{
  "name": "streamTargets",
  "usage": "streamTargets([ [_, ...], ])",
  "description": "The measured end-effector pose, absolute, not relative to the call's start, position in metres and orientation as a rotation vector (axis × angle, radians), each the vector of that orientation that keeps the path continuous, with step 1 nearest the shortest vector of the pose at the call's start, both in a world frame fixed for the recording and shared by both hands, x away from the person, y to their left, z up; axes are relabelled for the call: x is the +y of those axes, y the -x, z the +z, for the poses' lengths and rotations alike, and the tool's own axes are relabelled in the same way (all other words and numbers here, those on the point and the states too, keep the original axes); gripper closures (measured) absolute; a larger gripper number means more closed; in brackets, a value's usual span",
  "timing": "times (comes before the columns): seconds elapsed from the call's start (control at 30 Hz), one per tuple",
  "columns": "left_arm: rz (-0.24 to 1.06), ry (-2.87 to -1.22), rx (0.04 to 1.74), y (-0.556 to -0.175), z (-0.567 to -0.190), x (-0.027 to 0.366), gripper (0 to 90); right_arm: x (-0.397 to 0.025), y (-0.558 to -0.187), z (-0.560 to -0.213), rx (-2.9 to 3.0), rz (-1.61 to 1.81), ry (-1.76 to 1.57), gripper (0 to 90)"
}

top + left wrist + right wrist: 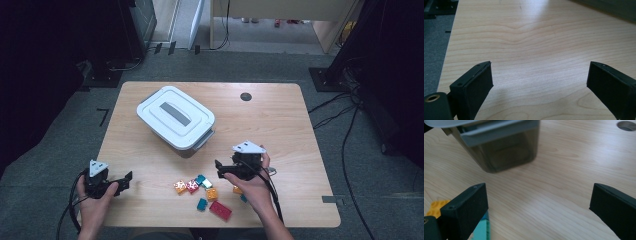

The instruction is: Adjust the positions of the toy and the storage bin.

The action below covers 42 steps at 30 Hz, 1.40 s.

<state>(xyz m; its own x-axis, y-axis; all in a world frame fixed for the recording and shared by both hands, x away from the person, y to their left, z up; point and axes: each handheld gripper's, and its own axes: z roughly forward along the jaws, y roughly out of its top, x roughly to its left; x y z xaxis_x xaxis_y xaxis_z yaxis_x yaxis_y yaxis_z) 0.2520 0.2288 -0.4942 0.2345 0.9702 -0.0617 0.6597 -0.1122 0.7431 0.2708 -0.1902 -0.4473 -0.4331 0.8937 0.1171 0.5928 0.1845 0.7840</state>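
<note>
A white-lidded storage box (176, 117) with dark see-through walls stands on the wooden table (280, 130), its lid on. Several small toy bricks (202, 189) in orange, red, teal and yellow lie near the front edge. My left gripper (125, 180) rests at the front left, open, with bare wood between its jaws (539, 80). My right gripper (222, 169) hovers just right of the bricks, open and empty, facing the box (504, 147). A yellow brick (435, 208) and a teal brick (481, 230) show beside its left jaw.
A round cable hole (245, 96) sits in the table's far side. Cables (350, 150) trail over the floor on the right. Dark stands and furniture legs ring the table at the back.
</note>
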Motion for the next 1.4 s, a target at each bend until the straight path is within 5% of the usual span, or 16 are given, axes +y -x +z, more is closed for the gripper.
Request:
streamTargets([
  [0.83,0.582,-1.867,1.417,-0.260,-0.478,0.201,6.2,-0.137,-0.302,-0.439,2.001,1.169,-1.477,5.3],
  [1.2,0.586,-1.835,1.392,-0.265,-0.469,0.192,7.1,-0.174,-0.313,-0.438,1.809,1.119,-1.547,35.1],
  [1.4,0.641,-1.776,1.404,-0.269,-0.465,0.185,25.1,-0.195,-0.324,-0.440,1.708,1.132,-1.588,56.2],
])
